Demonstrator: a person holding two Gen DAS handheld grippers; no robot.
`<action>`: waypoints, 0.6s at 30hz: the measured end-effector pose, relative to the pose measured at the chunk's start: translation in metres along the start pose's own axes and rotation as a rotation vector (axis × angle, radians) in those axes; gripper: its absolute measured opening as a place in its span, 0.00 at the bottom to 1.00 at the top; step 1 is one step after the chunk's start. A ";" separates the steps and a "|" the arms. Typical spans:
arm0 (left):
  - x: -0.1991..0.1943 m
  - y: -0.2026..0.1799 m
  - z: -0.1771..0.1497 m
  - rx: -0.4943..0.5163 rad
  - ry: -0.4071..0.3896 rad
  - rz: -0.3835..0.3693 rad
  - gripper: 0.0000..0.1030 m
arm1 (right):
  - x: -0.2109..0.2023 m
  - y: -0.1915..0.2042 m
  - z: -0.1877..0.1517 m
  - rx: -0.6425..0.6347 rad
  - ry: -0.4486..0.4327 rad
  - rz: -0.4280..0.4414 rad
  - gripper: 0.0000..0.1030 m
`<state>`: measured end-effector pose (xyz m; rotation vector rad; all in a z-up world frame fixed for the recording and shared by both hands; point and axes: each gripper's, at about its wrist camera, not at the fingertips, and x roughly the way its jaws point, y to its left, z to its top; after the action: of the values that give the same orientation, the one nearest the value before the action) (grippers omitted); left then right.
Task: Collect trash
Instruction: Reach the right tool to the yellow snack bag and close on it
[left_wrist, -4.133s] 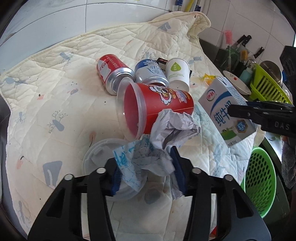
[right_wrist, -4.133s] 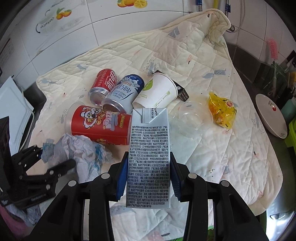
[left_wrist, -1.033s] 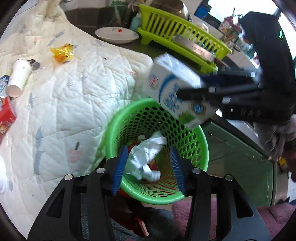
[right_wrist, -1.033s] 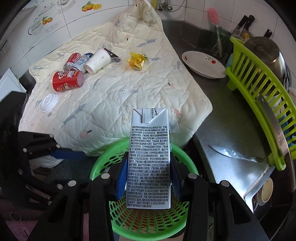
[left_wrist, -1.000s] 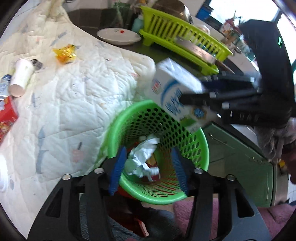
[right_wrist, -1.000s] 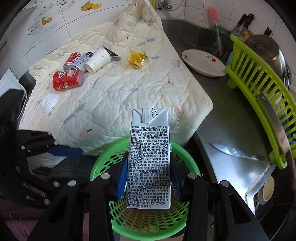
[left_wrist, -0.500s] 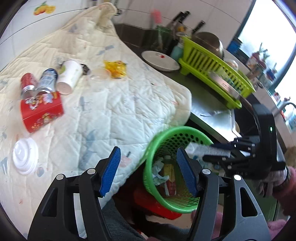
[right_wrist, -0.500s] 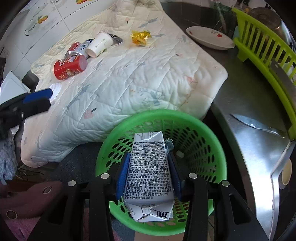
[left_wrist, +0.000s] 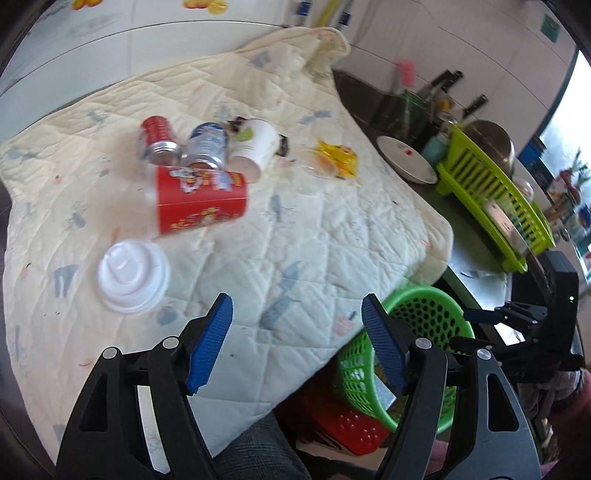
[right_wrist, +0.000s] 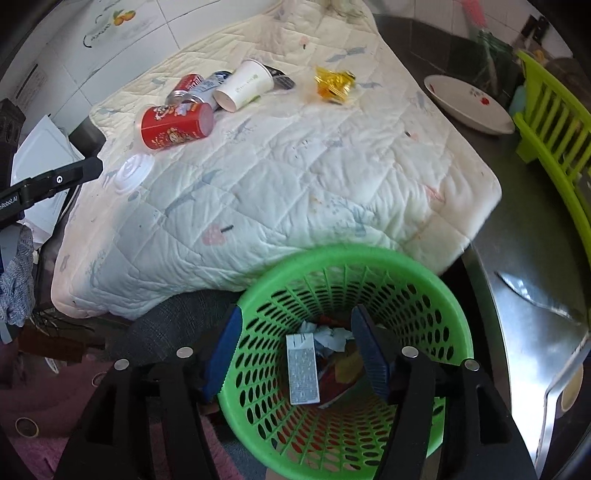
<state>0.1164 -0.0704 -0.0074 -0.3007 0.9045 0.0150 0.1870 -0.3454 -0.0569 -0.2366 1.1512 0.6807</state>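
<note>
Quilted cream mat (left_wrist: 314, 236), soft and padded, covers your counter; below its front edge stands the stiff perforated green plastic basket (right_wrist: 436, 295), holding the milk carton (right_wrist: 303, 369) and crumpled paper (right_wrist: 332, 338). Remaining trash on the mat, largest first: red snack tub (left_wrist: 199, 201), light and rollable, best taken across its round wall; white paper cup (left_wrist: 255, 147), crushable; two slick cans (left_wrist: 201, 142); flat white lid (left_wrist: 133, 275), take by its rim; crinkly yellow wrapper (left_wrist: 338, 155). Your left gripper (left_wrist: 295, 339) and right gripper (right_wrist: 295, 354) are both opening, nothing between the jaws.
</note>
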 end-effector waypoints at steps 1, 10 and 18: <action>-0.001 0.006 0.001 -0.015 -0.006 0.013 0.72 | 0.000 0.001 0.004 -0.006 -0.003 0.003 0.58; -0.006 0.048 0.002 -0.129 -0.030 0.113 0.75 | 0.003 0.014 0.058 -0.077 -0.056 -0.009 0.67; -0.004 0.083 -0.006 -0.210 -0.016 0.160 0.76 | 0.029 -0.002 0.125 -0.045 -0.081 -0.034 0.69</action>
<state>0.0977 0.0080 -0.0284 -0.4219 0.9105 0.2614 0.2904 -0.2731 -0.0316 -0.2642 1.0536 0.6805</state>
